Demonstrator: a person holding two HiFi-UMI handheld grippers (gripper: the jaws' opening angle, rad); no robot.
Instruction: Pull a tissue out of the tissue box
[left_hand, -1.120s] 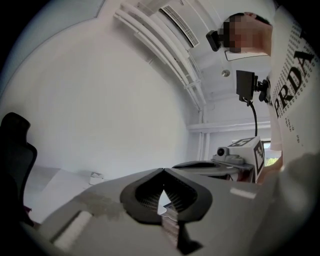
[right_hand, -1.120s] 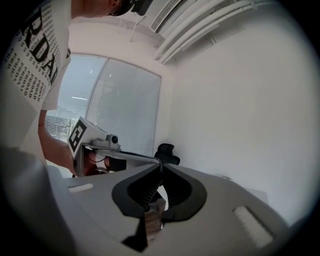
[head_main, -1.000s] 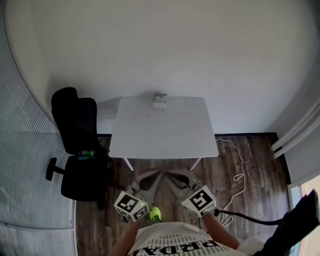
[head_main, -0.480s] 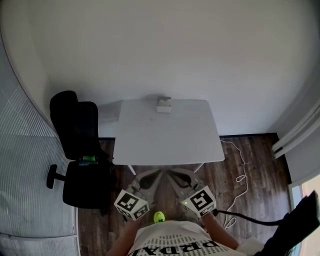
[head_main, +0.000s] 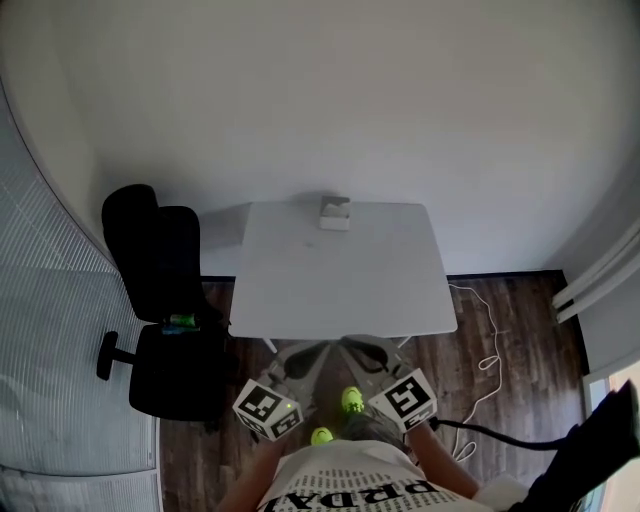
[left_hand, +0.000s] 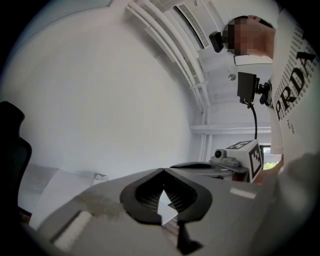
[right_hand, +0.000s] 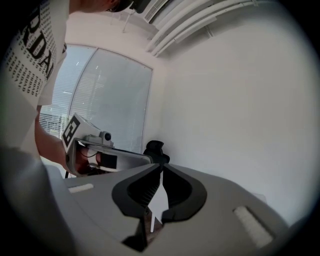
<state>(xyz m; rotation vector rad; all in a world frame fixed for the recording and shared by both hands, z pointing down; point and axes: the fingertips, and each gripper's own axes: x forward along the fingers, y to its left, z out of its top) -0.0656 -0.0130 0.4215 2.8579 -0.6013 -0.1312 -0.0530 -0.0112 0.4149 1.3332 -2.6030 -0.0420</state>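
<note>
You are holding the left gripper (head_main: 312, 350) and right gripper (head_main: 352, 347) pressed together and empty just off the table's (head_main: 340, 285) near edge, while the tissue box (head_main: 335, 213) is sitting at the table's far edge, straight ahead, well apart, neither gripper clearly nearer.

There was one white table (head_main: 340, 290), with one tissue box (head_main: 335, 213) at its far edge. To its left stood one black office chair (head_main: 165, 300) carrying one small green object (head_main: 180, 321). Two grippers were near: the left gripper (head_main: 312, 350) and the right gripper (head_main: 352, 346). One white cable (head_main: 485, 355) lay on the floor at right. Two neon-green shoes (head_main: 352, 399) showed nearest.
</note>
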